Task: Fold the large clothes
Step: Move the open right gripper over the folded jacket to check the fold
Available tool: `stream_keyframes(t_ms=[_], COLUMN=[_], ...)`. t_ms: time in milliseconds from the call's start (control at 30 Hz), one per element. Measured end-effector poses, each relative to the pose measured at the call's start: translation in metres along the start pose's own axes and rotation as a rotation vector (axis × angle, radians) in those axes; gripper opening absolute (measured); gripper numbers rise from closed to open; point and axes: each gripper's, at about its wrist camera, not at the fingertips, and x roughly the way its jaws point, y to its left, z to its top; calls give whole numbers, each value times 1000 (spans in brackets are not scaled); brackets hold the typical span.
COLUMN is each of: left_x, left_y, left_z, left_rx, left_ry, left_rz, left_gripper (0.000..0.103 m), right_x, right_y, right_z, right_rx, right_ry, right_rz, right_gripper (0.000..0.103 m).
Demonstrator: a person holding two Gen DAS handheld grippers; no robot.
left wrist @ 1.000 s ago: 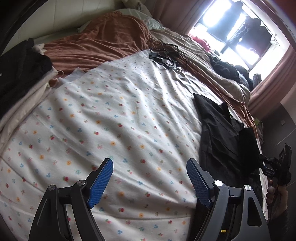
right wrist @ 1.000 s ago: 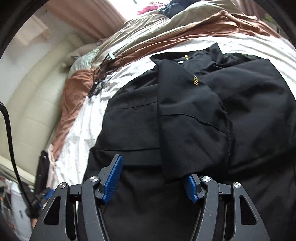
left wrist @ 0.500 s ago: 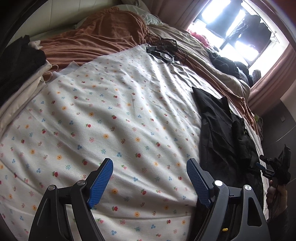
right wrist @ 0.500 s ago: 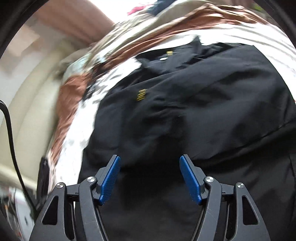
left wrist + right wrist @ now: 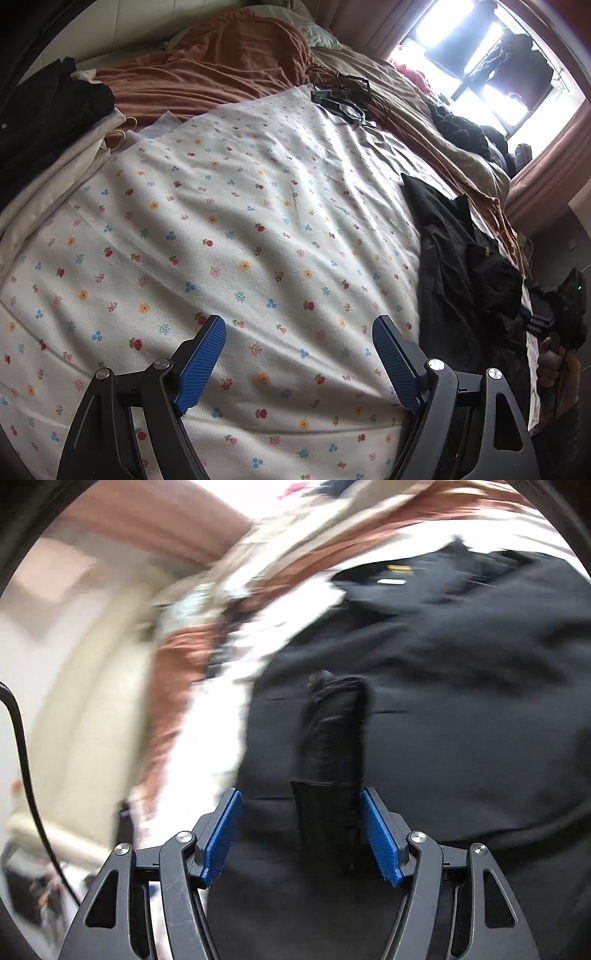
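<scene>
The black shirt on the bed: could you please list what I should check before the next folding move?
1. Free left gripper: ok, open above the floral sheet, holding nothing.
2. Hold of right gripper on black shirt: cannot tell; a fold stands between its fingers, gap on one side.
3. Sharp right wrist view: not ok, blurred.
4. Shirt lying flat: not ok, bunched near the right gripper.
5. Shirt apart from cables: ok.

One black shirt (image 5: 458, 258), one floral sheet (image 5: 221, 229), two grippers — left (image 5: 299, 363), right (image 5: 301, 836).
</scene>
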Motion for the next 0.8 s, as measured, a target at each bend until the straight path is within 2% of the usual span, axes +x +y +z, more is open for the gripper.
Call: stream_keyframes(t_ms=[33, 67, 200, 300, 400, 500, 633, 767, 800], left_x=[-2, -5, -11, -14, -14, -14, -14, -13, -12], left_y=[0, 0, 3, 6, 10, 15, 22, 28, 29], left_z=[0, 0, -1, -2, -3, -4, -4, -3, -3], left_rx=[1, 2, -2, -9, -13, -16, -27, -40, -41], left_ry=[-5, -9, -18, -20, -21, -20, -15, -15, -15], left_rz=[0, 1, 0, -2, -3, 0, 4, 6, 6], left_gripper=[83, 83, 83, 83, 83, 83, 83, 83, 83], right_x=[1, 2, 10, 28, 58, 86, 116, 134, 136], right_y=[17, 30, 61, 70, 83, 94, 99, 97, 97], right_z=[0, -1, -7, -17, -32, -43, -55, -57, -57], right_rx=[-27, -53, -119, -160, -268, -386, -512, -548, -552], right_ry=[4, 1, 1, 39, 85, 122, 177, 203, 199], right_rz=[51, 65, 45, -53, -216, -322, -418, -473, -472], right_gripper=[67, 67, 67, 67, 67, 67, 67, 66, 59])
